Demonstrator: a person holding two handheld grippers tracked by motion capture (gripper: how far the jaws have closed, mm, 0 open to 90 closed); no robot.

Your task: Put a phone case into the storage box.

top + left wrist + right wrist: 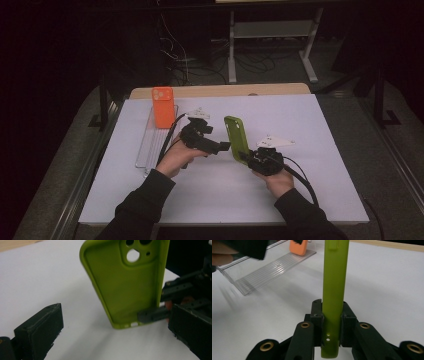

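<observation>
A lime-green phone case (236, 137) stands upright above the white table, its open inside facing left. My right gripper (246, 156) is shut on its lower end. In the right gripper view the case (335, 277) is edge-on, and both pads of the right gripper (332, 317) press its sides. My left gripper (224, 146) points at the case from the left, open. In the left gripper view the case (127, 282) rises ahead of the left gripper (116, 322), whose jaws stand wide apart and touch nothing. An orange phone case (163, 106) stands in a clear rack (150, 145).
The white table top (310, 130) carries the clear ribbed rack (269, 270) at the left, with the orange case (298, 246) at its far end. A wooden strip (220, 91) runs along the far edge. Cables and a stand lie on the dark floor beyond.
</observation>
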